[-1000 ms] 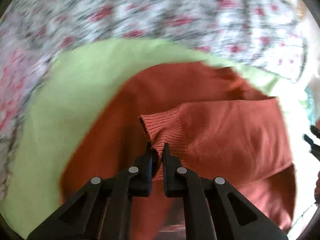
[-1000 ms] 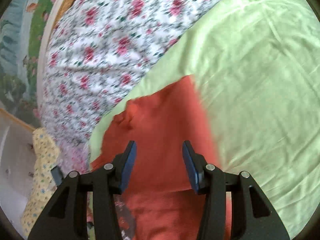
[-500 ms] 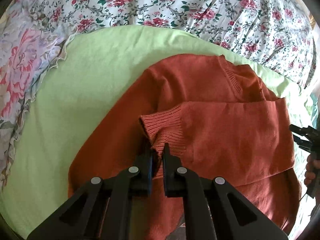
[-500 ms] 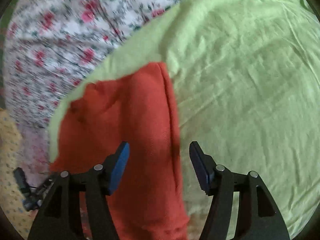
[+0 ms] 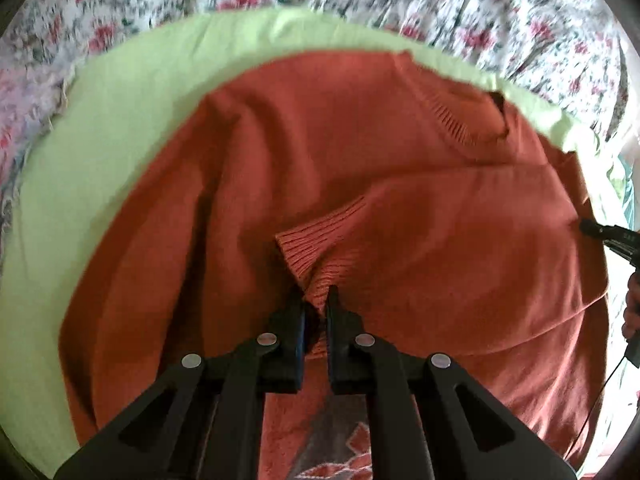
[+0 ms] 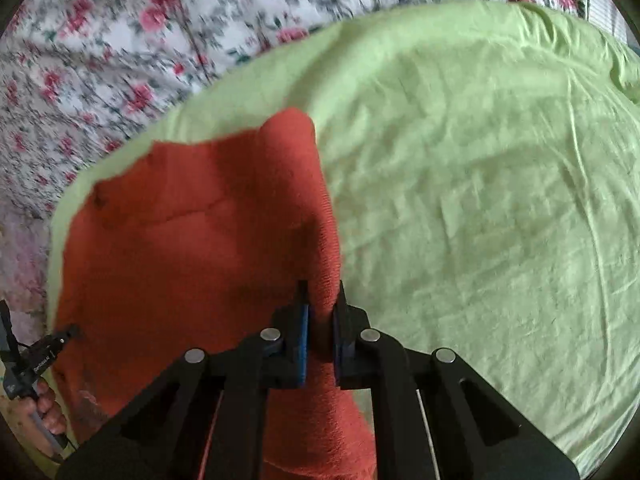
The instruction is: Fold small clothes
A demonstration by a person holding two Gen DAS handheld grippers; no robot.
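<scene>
1. The left gripper [image 5: 316,300] is clamped on the ribbed cuff [image 5: 320,244] of a sleeve laid across the sweater [image 5: 280,152].
2. The right gripper [image 6: 320,300] pinches the sweater's folded side edge [image 6: 324,240].
3. The sweater lies on a green sheet [image 6: 480,180], with a floral bedspread [image 6: 120,40] beyond.
4. Risk: both holds look shallow; pulling unevenly could slip the knit free or drag the sleeve askew.
</scene>
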